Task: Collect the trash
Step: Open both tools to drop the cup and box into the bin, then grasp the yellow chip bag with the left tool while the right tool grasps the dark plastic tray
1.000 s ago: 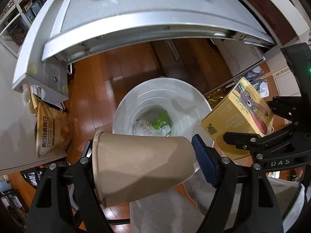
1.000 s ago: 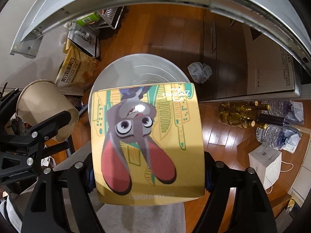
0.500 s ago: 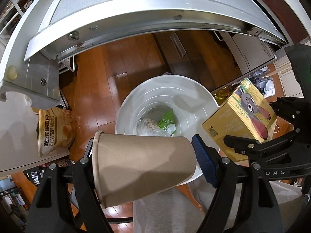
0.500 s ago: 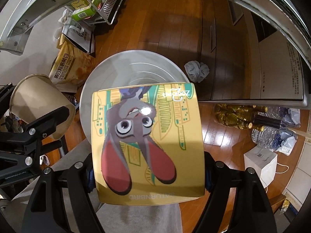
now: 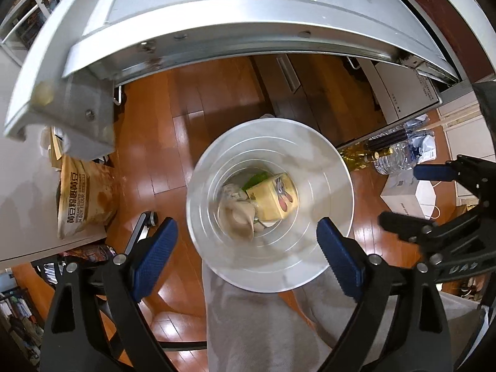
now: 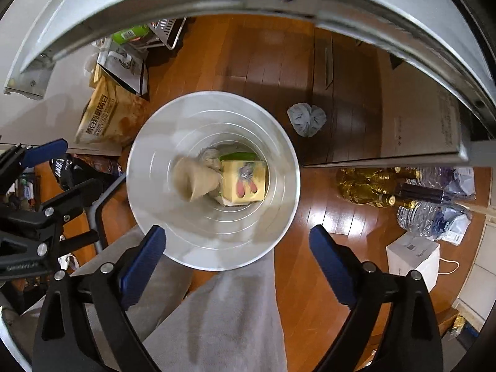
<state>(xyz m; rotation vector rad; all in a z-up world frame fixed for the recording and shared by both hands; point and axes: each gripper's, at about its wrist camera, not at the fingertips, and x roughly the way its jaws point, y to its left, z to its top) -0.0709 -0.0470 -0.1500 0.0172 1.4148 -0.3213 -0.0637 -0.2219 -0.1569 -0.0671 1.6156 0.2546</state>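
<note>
A white round trash bin stands on the wood floor below both grippers; it also shows in the right wrist view. Inside it lie a brown paper cup, blurred, and a yellow carton with a cartoon rabbit, on top of crumpled wrappers and a green packet. My left gripper is open and empty above the bin's near rim. My right gripper is open and empty above the bin too.
A grey table edge arcs overhead. A soy flour bag leans at the left. Bottles and a white box sit on the floor at the right. A crumpled grey bag lies beyond the bin. Grey trouser legs are below.
Both grippers opened. The paper cup dropped from the left one and the yellow carton from the right one; both now lie in the bin.
</note>
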